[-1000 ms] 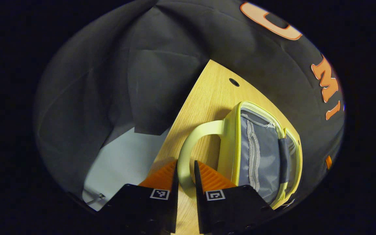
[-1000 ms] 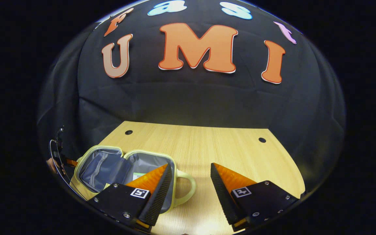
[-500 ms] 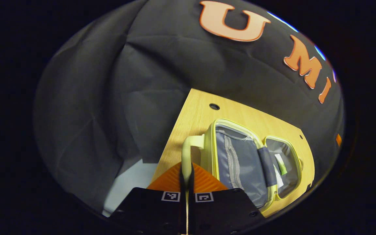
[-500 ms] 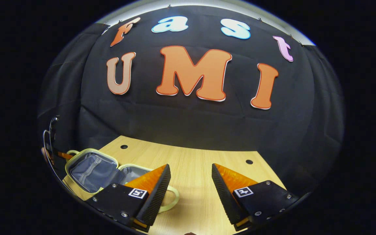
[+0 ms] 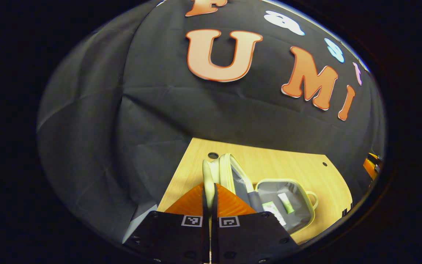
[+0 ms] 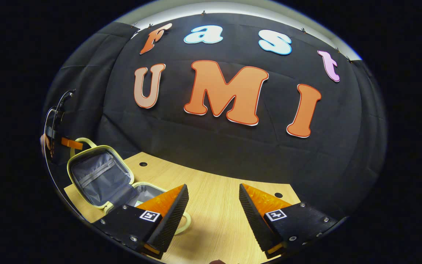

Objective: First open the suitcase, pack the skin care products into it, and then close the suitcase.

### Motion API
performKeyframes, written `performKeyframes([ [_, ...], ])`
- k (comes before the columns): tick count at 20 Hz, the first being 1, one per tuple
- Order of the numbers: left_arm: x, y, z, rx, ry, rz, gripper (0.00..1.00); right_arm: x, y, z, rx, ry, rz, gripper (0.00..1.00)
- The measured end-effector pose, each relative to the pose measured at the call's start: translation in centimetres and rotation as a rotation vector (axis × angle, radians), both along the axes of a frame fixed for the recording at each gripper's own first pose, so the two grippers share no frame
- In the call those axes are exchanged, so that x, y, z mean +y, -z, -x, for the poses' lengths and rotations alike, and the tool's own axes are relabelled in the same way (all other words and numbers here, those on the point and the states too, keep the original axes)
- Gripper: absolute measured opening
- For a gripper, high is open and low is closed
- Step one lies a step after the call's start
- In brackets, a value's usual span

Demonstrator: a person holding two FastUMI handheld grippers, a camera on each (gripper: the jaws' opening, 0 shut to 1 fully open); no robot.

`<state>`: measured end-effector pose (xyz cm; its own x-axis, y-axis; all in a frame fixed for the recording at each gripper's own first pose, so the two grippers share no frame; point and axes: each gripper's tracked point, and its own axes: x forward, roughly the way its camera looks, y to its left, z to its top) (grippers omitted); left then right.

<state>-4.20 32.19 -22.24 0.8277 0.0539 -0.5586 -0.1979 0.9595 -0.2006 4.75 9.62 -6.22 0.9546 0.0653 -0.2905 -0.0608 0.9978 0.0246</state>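
Pale yellow-green suitcase [image 5: 308, 198] with grey lining and a grey zip pocket in its lid [image 6: 99, 178], light wood-grain table [image 6: 214, 205], green-and-white skin care products [image 5: 278, 209], black-and-white square markers [image 5: 191, 220]

Left gripper view: left claw [image 5: 209, 190] hides the lower run of the lid handle [image 5: 208, 175] where it pinches it. Suitcase lid [image 5: 233, 176] is edge-on, so its inner pocket is barely readable. Skin care products [image 5: 286, 204] in the base are too small to identify; the nearer one is cut by the claw body. Right claw [image 5: 372, 165] is clipped at the rim, its opening unreadable there.

Right gripper view: right claw [image 6: 213, 209] finger covers most of the suitcase [image 6: 101, 179] base and part of the base handle [image 6: 184, 222]. Desk [image 6: 214, 227] near edge is cut off.
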Motion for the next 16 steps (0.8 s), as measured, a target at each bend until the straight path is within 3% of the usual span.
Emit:
performKeyframes([
  [10, -11.6, -7.0, -2.0, -0.117, 0.052, -0.005, 0.02, -2.6, 0.7, 0.7, -0.034, -0.065, -0.026, 0.89],
  [16, -19.9, -8.3, -3.0, -0.166, 0.139, 0.111, 0.02, -4.9, 1.5, 1.0, -0.042, -0.074, -0.047, 0.90],
])
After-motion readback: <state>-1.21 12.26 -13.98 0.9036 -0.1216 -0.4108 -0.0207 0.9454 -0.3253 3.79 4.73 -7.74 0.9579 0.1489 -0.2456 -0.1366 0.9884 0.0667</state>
